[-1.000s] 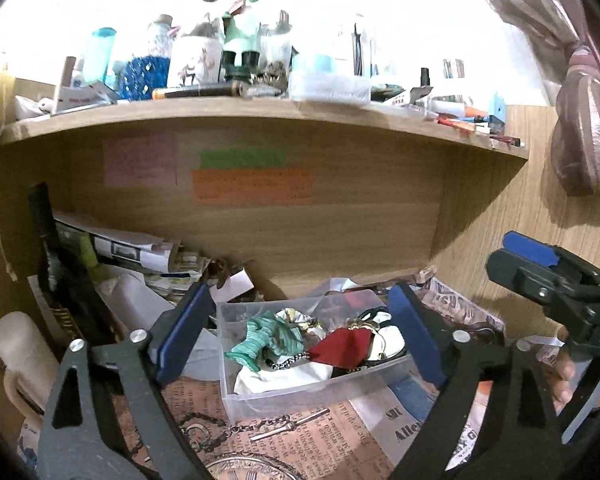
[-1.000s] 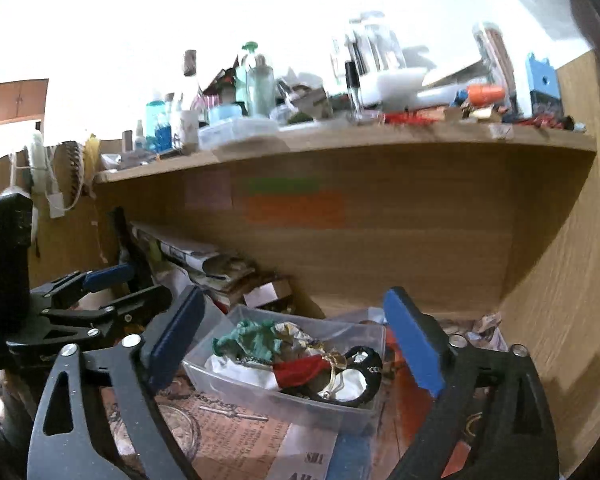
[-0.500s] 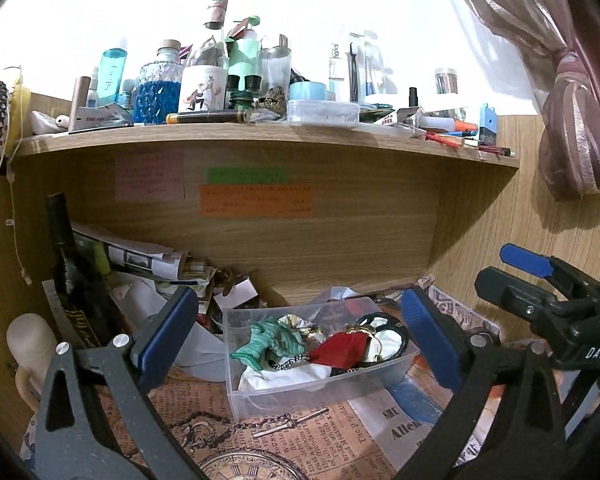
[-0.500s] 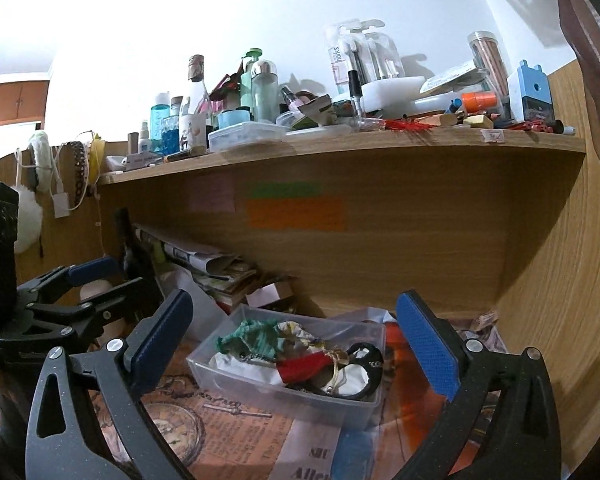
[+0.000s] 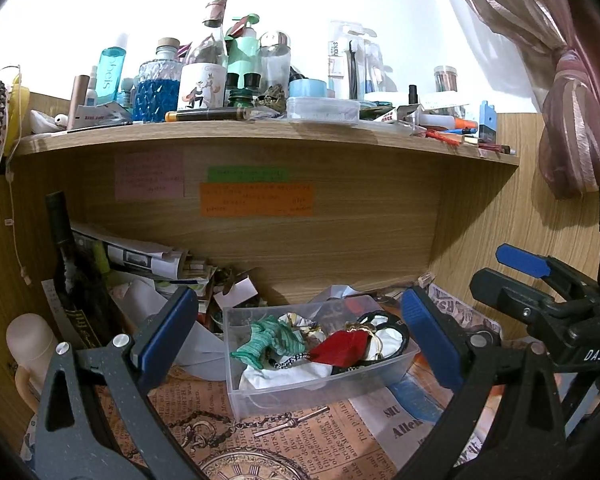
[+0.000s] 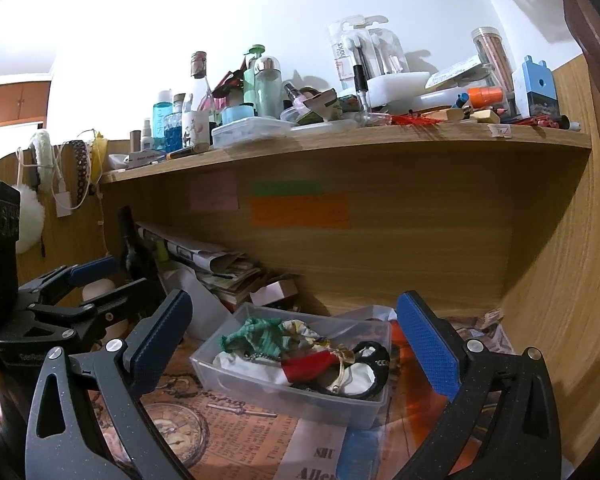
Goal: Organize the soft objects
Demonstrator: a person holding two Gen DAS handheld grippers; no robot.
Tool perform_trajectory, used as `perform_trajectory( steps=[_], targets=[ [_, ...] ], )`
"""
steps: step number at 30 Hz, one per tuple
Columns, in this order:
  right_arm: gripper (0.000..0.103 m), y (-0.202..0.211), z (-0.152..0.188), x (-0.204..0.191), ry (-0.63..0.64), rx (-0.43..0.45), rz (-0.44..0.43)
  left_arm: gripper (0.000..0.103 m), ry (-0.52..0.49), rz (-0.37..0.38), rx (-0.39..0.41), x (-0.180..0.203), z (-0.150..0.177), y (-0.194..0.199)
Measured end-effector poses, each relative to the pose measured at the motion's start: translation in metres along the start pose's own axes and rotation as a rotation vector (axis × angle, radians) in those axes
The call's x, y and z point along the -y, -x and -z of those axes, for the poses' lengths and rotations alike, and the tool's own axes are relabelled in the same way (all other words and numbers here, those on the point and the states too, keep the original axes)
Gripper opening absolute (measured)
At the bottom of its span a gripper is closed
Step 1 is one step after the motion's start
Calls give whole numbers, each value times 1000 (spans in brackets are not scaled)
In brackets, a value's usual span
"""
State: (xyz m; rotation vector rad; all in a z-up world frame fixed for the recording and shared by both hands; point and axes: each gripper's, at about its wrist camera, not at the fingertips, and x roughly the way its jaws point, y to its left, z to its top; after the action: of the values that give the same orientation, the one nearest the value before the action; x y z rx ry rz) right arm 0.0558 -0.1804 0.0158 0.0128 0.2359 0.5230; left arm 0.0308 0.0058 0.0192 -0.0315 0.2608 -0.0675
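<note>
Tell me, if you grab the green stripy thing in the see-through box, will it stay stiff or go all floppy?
Probably floppy: the green stripy thing lies crumpled and folded like knitted cloth. It looks light, so one tool could likely lift it. It might drag the beaded chain beside it along, since everything in the see-through box is tangled together.

Home: toiletry-cluttered shelf [image 5: 260,136], tied curtain [image 5: 572,148]
</note>
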Motion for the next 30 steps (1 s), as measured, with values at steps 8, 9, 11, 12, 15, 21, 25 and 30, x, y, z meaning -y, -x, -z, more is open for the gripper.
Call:
perform_trajectory(
  steps=[8,9,11,12,15,21,25,30],
  targets=[
    [102,0,0,0,-3,0,-5,103,-7,5,0,1,1,0],
    [102,0,-1,0,-4,0,-7,103,-7,4,0,1,1,0],
    [102,1,-1,0,-4,1,-8,103,-7,4,0,1,1,0],
    [103,1,-1,-1,-3,2,-8,103,-6,3,0,2,1,0],
    [103,1,-1,-1,-6,1,-9,103,-6,5,-1,1,1,0],
    [103,0,0,0,-8,0,-10,103,-9,8,-1,2,2,0],
    [103,1,0,-1,-11,-1,-10,103,-7,8,-1,1,1,0],
    [103,0,0,-3,-12,-4,-5,103,-9,19,-3,1,2,-1]
  ],
)
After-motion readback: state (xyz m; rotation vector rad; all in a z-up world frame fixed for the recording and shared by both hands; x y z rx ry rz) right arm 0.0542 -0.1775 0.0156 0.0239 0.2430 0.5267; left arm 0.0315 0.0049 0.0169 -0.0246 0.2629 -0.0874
